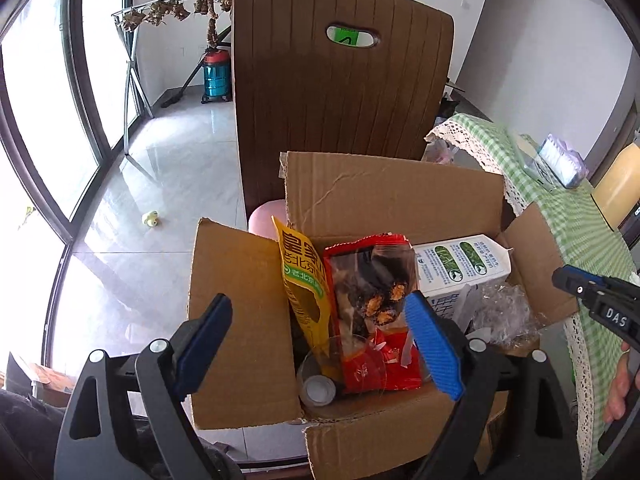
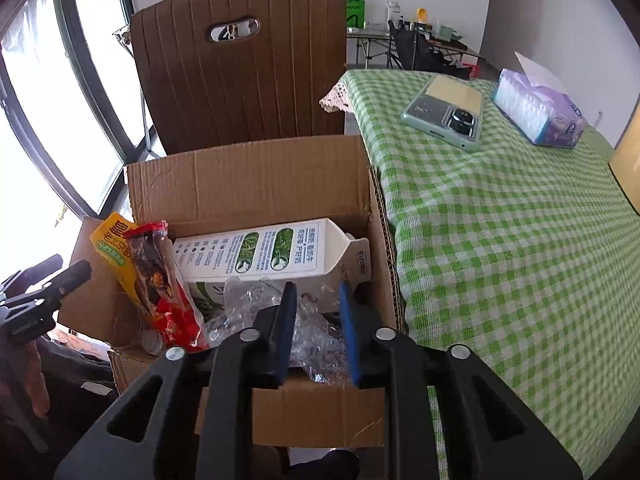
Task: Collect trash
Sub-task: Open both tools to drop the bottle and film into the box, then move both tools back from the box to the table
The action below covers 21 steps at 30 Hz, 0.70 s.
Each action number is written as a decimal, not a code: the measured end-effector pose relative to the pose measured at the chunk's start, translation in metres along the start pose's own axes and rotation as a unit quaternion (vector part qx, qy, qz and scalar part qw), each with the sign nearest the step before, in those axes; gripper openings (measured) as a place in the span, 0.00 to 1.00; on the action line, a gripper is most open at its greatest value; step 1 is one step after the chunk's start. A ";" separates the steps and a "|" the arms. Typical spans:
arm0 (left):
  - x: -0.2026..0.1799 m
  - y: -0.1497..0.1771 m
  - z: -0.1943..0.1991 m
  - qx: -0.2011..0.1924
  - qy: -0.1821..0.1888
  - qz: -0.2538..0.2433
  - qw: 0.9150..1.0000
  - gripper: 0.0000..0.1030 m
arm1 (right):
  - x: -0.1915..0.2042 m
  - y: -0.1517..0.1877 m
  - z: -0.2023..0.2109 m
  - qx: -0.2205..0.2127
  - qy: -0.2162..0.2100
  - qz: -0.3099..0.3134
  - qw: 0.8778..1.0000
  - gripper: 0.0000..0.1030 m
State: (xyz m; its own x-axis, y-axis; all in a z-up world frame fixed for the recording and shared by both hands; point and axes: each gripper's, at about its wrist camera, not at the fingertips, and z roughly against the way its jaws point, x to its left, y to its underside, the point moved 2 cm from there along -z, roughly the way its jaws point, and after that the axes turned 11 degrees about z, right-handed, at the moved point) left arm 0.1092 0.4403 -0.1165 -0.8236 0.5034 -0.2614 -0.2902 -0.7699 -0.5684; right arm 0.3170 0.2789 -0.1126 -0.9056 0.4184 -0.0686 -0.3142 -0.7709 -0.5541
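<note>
Under both grippers stands the cardboard box (image 2: pixel 256 184), with the chair (image 2: pixel 240 80) behind it and the table (image 2: pixel 500 220) to its right. In the box, the milk carton (image 2: pixel 260 252) lies behind the crumpled plastic (image 2: pixel 312 332); the snack bags (image 1: pixel 360 300) stand to their left. On the table, farther ahead, the phone (image 2: pixel 444 112) lies left of the tissue pack (image 2: pixel 536 108).

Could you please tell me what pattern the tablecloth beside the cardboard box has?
The tablecloth is green-and-white gingham with a lace edge, clearest in the right wrist view.

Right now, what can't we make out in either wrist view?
- Cardboard box bottom: both views, buried under wrappers.
- Clear cup: left view, contents unreadable.
- Right gripper: right view, contact with crumpled plastic unclear.
- Table far side: cut by the frame edge.
</note>
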 end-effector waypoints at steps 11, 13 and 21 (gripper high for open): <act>-0.028 0.012 0.032 0.003 0.019 -0.032 0.999 0.83 | 0.021 0.023 -0.008 0.050 -0.048 0.010 0.998 0.24; -0.032 0.016 0.038 0.006 0.020 -0.035 0.999 0.83 | 0.019 0.024 0.006 0.035 -0.044 0.008 0.998 0.28; -0.059 0.017 0.092 -0.055 0.040 -0.041 0.997 0.83 | 0.002 0.018 0.087 -0.067 -0.010 0.012 0.998 0.42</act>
State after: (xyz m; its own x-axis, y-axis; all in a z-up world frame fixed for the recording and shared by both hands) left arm 0.1081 0.3611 -0.0394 -0.7567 0.5955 -0.2698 -0.2956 -0.6797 -0.6713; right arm 0.2849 0.2246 -0.0506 -0.9185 0.3895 -0.0679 -0.2521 -0.7091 -0.6585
